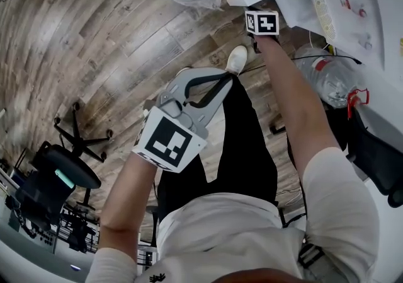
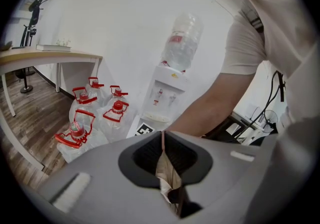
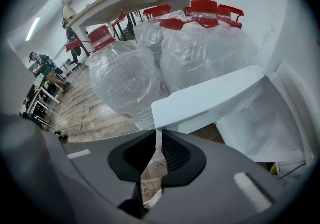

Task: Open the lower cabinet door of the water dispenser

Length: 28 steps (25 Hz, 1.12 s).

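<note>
1. Right gripper view: door (image 3: 210, 96) already swung out, its edge just beyond my right gripper (image 3: 158, 135), whose jaws are a slit apart and empty.
2. Left gripper (image 2: 162, 135) closed, idle.
3. I'd nudge the door wider, slowly.

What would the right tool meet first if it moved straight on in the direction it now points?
Most likely the near edge of the open white cabinet door, which lies just beyond the right tool. The wrapped water bottles stand behind it; exact depth is unclear.
</note>
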Available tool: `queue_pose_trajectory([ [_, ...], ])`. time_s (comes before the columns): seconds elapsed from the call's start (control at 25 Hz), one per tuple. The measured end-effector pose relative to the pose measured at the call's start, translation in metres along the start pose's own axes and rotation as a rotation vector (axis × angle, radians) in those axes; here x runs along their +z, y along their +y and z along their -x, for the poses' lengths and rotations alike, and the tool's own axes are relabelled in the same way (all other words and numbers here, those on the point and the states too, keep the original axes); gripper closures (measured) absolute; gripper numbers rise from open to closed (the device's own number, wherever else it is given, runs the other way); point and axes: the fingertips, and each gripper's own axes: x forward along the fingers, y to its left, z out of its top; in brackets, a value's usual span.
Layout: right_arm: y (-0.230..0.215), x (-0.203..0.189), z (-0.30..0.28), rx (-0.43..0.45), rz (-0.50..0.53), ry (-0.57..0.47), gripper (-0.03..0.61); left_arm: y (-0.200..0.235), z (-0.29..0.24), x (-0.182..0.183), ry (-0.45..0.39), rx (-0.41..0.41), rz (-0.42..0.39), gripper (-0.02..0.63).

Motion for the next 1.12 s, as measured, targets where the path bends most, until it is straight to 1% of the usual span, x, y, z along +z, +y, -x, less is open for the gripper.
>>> queue_pose_trajectory([
  [0.08,-0.001,0.001,-0.001,-0.010,0.004,0.006,0.552,0.003,0.001,0.001,-0.006,0.004,-0.007,0.555],
  [0.28,-0.002,0.003,-0.002,-0.026,0.001,0.025,0.554,0.009,0.010,0.003,-0.023,0.011,-0.011,0.555],
  [0.48,0.005,0.001,0.001,0.005,-0.039,0.040,0.548,0.007,0.015,0.003,-0.022,0.004,-0.005,0.555],
  [0.56,0.006,0.001,0.005,0.007,-0.050,0.033,0.546,0.005,0.015,0.005,-0.027,-0.004,0.000,0.555],
  [0.64,0.007,0.003,0.012,0.001,-0.058,0.016,0.546,0.001,0.017,0.008,-0.037,-0.016,-0.011,0.555],
  [0.76,0.013,0.006,0.030,0.001,-0.066,-0.016,0.548,-0.008,0.023,0.014,-0.036,-0.038,-0.035,0.555],
  [0.88,0.020,0.006,0.055,-0.002,-0.078,-0.044,0.549,-0.018,0.028,0.023,-0.056,-0.074,-0.091,0.555],
  [1.0,0.030,0.001,0.088,0.003,-0.088,-0.070,0.554,-0.032,0.035,0.037,-0.063,-0.111,-0.127,0.555],
  [1.12,0.040,-0.005,0.128,0.008,-0.093,-0.110,0.572,-0.052,0.046,0.052,-0.072,-0.165,-0.150,0.555],
])
